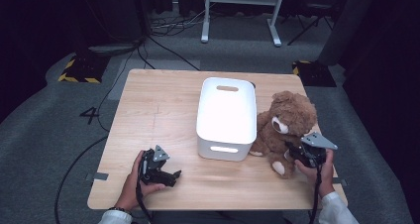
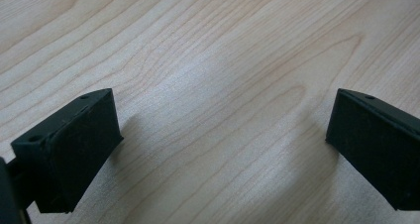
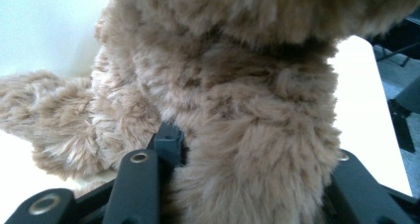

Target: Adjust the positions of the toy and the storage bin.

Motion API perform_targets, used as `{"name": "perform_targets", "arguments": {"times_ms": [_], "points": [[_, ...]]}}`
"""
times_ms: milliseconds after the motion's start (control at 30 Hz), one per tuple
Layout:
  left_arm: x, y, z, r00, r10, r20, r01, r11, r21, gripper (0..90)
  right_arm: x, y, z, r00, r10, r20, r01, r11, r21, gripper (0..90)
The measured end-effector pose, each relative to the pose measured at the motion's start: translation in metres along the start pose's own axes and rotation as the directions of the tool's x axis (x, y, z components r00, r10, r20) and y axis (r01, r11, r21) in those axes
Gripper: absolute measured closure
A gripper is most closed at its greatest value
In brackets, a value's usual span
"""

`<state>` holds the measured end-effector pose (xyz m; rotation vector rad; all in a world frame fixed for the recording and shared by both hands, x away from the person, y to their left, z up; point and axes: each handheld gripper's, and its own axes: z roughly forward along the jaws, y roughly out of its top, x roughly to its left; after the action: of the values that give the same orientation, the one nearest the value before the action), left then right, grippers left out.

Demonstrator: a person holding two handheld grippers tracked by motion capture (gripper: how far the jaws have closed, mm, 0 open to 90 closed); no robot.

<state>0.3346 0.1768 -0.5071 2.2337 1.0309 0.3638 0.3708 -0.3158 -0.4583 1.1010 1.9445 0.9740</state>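
Teddy bear [image 1: 286, 127] sits upright on the right side of the table [image 1: 158, 115], its left flank leaning on the white bin [image 1: 227, 117], touching it. Long axis is roughly vertical, head up, feet toward the person. Right gripper [image 1: 293, 153] is at the bear's near-right side, down low by the leg. In the right gripper view the fur [image 3: 257, 135] bulges between the jaws and both press into it, so it's clamped on the bear's body or limb. The bin opening lies up and left of that grip. Left gripper [image 1: 174, 176] rests on bare wood, well apart from the bear, jaws wide with nothing between. Right hand is clearly nearer.
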Motion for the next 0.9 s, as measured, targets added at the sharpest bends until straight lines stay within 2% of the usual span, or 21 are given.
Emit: {"name": "perform_targets", "arguments": {"times_ms": [167,200,267,400,567,600,633,667,767,800,833,900], "points": [[0.0,0.0,0.0,1.0,0.0,0.0,0.0,1.0,0.0,0.3,-0.007,0.004,0.009,0.9993,0.025,0.028,-0.025,1.0,0.0,57.5],[0.0,0.0,0.0,1.0,0.0,0.001,0.0,1.0,0.0,0.2,-0.011,0.005,0.013,0.9981,0.029,0.055,-0.029,1.0,-0.001,57.8],[0.0,0.0,0.0,1.0,0.0,0.0,0.0,1.0,0.0,0.2,-0.013,0.006,0.016,0.9969,0.038,0.069,-0.038,0.999,-0.001,57.8],[0.0,0.0,0.0,1.0,0.0,0.001,0.0,1.0,0.0,0.2,-0.014,0.007,0.019,0.9939,0.05,0.098,-0.05,0.999,-0.003,57.9],[0.0,0.0,0.0,1.0,0.0,0.001,0.0,1.0,0.0,0.2,-0.007,0.008,0.02,0.9909,0.019,0.133,-0.018,1.0,-0.006,58.4],[0.0,0.0,0.0,1.0,0.0,0.001,0.0,1.0,0.0,0.2,-0.007,0.008,0.019,0.992,0.019,0.125,-0.018,1.0,-0.009,58.4],[0.0,0.0,0.0,1.0,0.0,0.001,0.0,1.0,0.0,0.2,-0.008,0.007,0.018,0.9954,0.018,0.094,-0.016,1.0,-0.017,58.1],[0.0,0.0,0.0,1.0,0.0,0.001,0.0,1.0,0.0,0.2,-0.008,0.007,0.018,0.9954,0.018,0.094,-0.016,1.0,-0.017,58.1],[0.0,0.0,0.0,1.0,0.0,0.001,0.0,1.0,0.0,0.2,-0.011,0.006,0.014,0.9996,0.025,0.01,-0.025,0.999,-0.035,56.4],[0.0,0.0,0.0,1.0,0.0,0.001,0.0,1.0,0.0,0.2,-0.012,0.005,0.011,0.9992,0.022,-0.033,-0.024,0.999,-0.04,54.9],[0.0,0.0,0.0,1.0,0.0,0.002,0.0,1.0,0.0,0.2,-0.012,0.005,0.011,0.9992,0.022,-0.033,-0.024,0.999,-0.04,54.9],[0.0,0.0,0.0,1.0,0.0,0.001,0.0,1.0,0.0,0.2,-0.014,0.004,0.007,0.9966,0.022,-0.08,-0.026,0.998,-0.052,54.2]]}}
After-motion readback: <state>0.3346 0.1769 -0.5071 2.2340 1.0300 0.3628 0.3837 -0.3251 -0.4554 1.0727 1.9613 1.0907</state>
